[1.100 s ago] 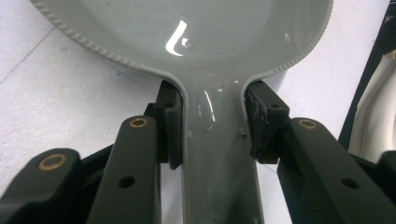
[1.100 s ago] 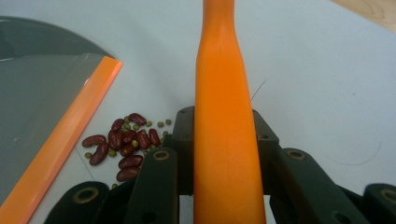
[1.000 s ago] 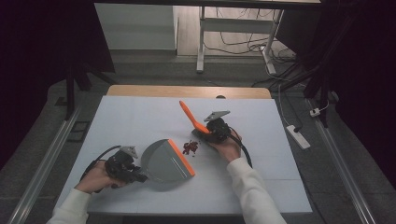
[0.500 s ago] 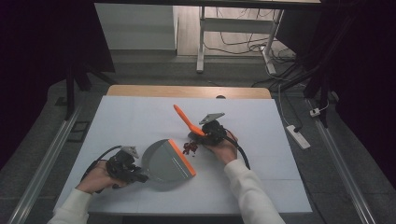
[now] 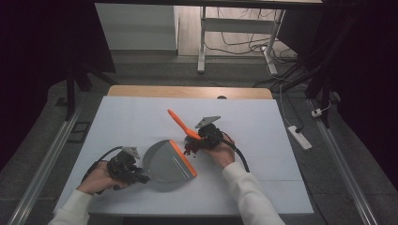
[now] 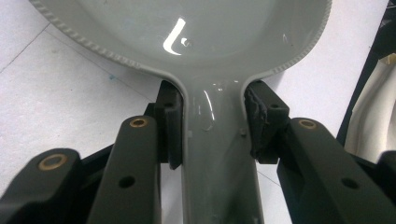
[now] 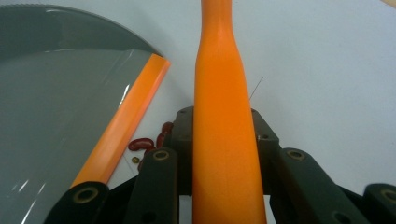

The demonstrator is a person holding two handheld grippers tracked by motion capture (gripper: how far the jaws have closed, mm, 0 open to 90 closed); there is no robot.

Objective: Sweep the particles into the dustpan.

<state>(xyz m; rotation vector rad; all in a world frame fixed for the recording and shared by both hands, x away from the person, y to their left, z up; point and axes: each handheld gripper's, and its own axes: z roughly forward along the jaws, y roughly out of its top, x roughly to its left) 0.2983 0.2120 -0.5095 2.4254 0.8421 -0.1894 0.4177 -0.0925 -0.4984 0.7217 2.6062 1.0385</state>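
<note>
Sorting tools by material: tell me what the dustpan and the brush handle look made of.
Dustpan: probably hard grey plastic, glossy, with a sharp light reflection and a moulded ribbed rim; its orange lip may be softer rubber or plastic, hard to tell. Brush handle: likely moulded orange plastic, smooth, semi-matt, one even colour.

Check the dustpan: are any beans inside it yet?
No. The beans lie on the table just outside the dustpan, beside its orange lip.
</note>
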